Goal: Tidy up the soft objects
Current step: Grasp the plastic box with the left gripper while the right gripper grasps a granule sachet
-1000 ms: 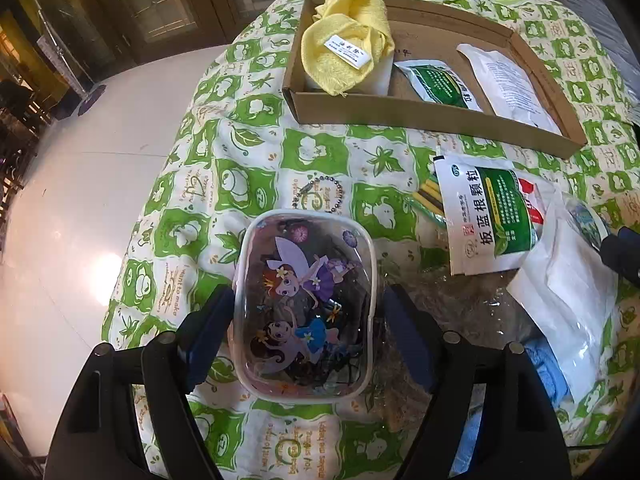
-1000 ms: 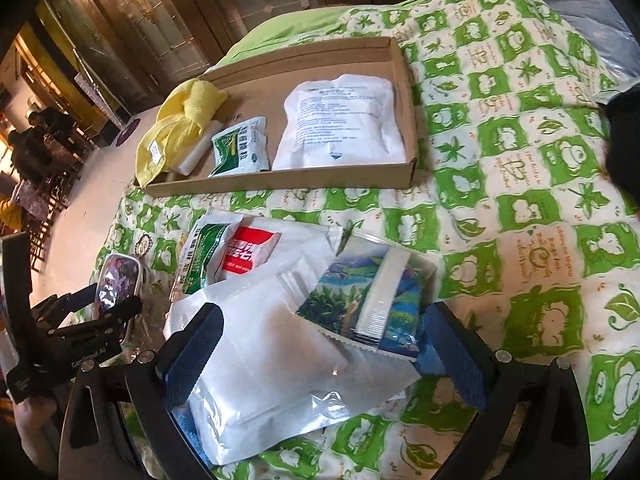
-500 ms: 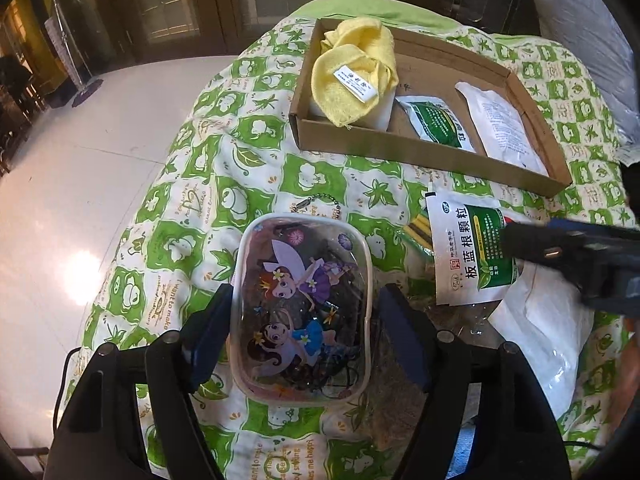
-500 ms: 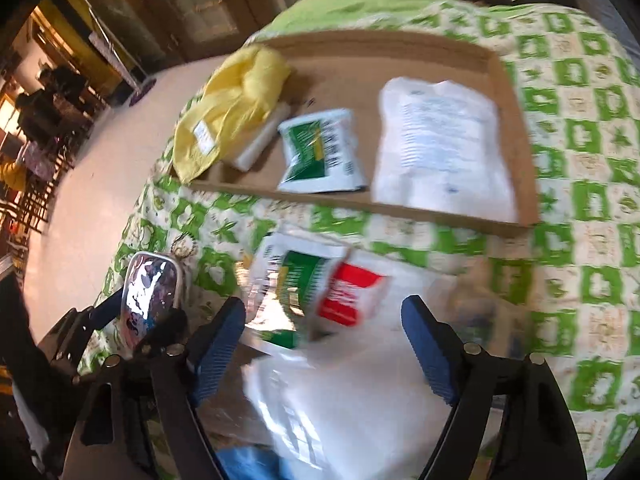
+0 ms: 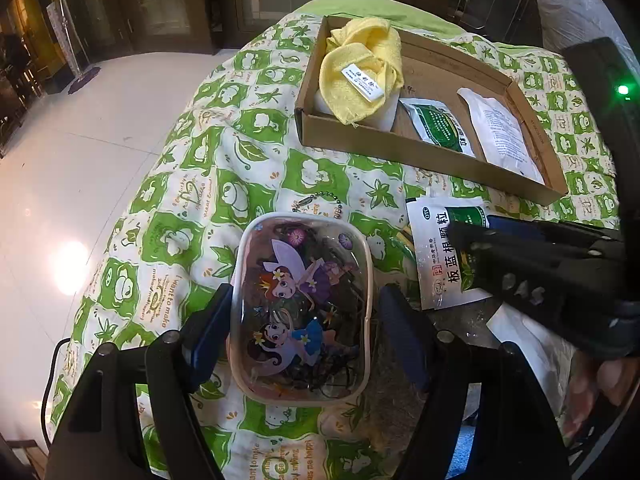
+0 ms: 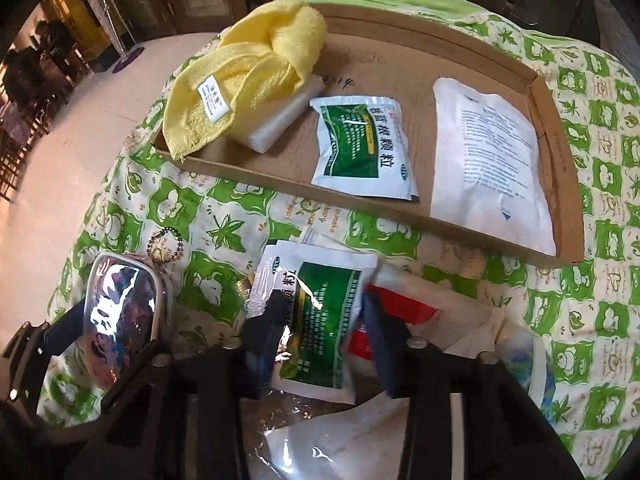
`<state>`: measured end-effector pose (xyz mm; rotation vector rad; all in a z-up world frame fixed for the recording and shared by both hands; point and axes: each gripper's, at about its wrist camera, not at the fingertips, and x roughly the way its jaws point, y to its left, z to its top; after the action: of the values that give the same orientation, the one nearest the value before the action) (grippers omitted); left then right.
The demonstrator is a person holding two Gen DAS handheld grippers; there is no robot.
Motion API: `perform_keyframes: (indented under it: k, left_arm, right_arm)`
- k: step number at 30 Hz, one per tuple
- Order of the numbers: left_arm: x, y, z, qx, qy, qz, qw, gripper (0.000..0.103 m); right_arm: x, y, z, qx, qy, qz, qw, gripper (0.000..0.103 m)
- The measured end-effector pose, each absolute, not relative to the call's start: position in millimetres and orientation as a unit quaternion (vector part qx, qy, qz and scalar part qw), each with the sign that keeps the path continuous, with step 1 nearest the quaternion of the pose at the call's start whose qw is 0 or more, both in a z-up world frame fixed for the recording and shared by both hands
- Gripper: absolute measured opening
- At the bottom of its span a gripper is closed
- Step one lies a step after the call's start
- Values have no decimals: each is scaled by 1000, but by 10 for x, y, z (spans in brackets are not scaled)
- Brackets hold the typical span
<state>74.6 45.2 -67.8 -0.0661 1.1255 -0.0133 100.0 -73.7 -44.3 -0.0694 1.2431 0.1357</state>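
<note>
Right gripper [image 6: 320,320]: your jaws are closing on the green-and-white sachet [image 6: 320,320], printed "颗粒", just before the cardboard tray [image 6: 360,204].
Left gripper [image 5: 304,320]: your jaws stand spread around the fairy pouch [image 5: 300,308], left of the sachet.

green quilt [image 5: 256,168]: box [image 5: 432,168], pouch [image 5: 300,312], sachets [image 6: 320,320]

Green-and-white sachet [image 5: 450,258] reads "板蓝根颗粒" and "OTC" — the quilt [image 5: 168,292] says "I want to make".
</note>
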Motion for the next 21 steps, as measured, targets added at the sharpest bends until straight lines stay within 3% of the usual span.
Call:
perform_keyframes:
  k: [2,6,7,8,10,16,18,19,21]
  left_arm:
    - [747,450,-679,-31,534,-6,845,73]
    - [750,437,-679,-29,535,-5,845,73]
    - [747,439,-676,-30,533,-5,846,73]
    - [740,447,-671,-32,532,-6,846,73]
    - [735,468,-659,-39,530,-7,847,73]
    - [760,465,-704,-34,542,-5,840,73]
    - [764,456,-704,-33,542,-5,840,73]
    - [757,474,-696,-39,540,-6,840,73]
    - [755,476,-707,-41,543,-8,838,73]
  right_arm:
    - [983,-768,-422,-28,579,67,812,27]
    - [969,-803,-423,-3,585,78,807,31]
    - [956,-798,-413,2,585,77,807,42]
    - [959,-788,-412,4,587,76,806,64]
    - [943,-776,-399,6,585,70,808,86]
    - [985,-525,-502,-57,579,53,812,86]
    - [1034,-503,-573,-63,581,43,810,75]
    - [1045,-501,-582,-69,580,38,811,64]
    - [1023,-472,-574,-98,566,42,817,56]
